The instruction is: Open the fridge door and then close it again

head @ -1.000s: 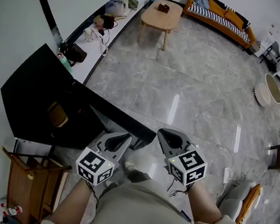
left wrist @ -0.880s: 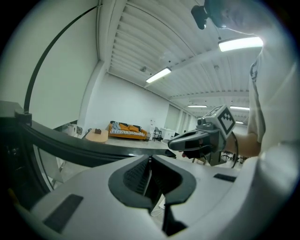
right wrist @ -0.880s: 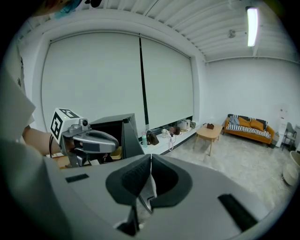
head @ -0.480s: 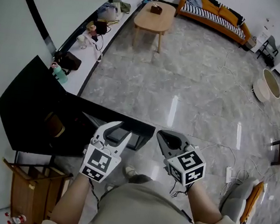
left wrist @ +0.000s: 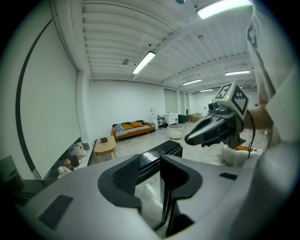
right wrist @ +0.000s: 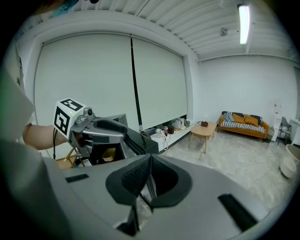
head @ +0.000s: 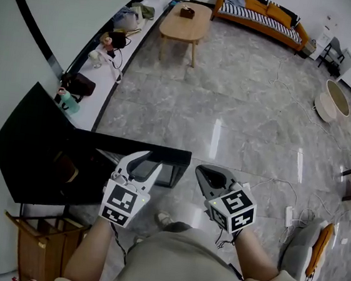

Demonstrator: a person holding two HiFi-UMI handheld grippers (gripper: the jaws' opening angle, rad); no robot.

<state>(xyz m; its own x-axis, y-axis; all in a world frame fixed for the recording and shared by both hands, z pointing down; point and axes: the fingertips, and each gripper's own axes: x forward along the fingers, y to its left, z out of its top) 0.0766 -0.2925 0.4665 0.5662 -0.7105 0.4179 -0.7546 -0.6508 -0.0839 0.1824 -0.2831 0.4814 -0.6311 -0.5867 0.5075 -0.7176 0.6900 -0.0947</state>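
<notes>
Nothing here carries a brand I can read. The left cube (head: 121,205) and the right cube (head: 236,206) show only black-and-white square patterns, and any print on the black fridge (head: 27,145), at nine o'clock in the head view, is lost in the dark gloss. The fridge door (head: 109,140) stands swung open, its top edge running from the cabinet toward the centre of the frame. My left gripper (head: 142,163) sits at that door's free end with its jaws released. They have just been opening, and in the left gripper view the door's edge shows through the gap with neither pad pressing on it. My right gripper (head: 207,173), at about five o'clock from centre and just beside the door's end, is clenched with pad against pad and nothing between them. The fridge interior is mostly black. The right gripper view catches only a yellowish item (right wrist: 108,153) inside, too small to identify. On the ledge at ten o'clock stand a green bottle (head: 66,100) and some bags, their labels too small to make out. A coffee table (head: 184,19) with a small box on it and an orange sofa (head: 259,14) lie at twelve o'clock. A wooden stand (head: 37,247) at seven o'clock is cut off by the frame edge, and my own clothing covers the floor at six o'clock.
</notes>
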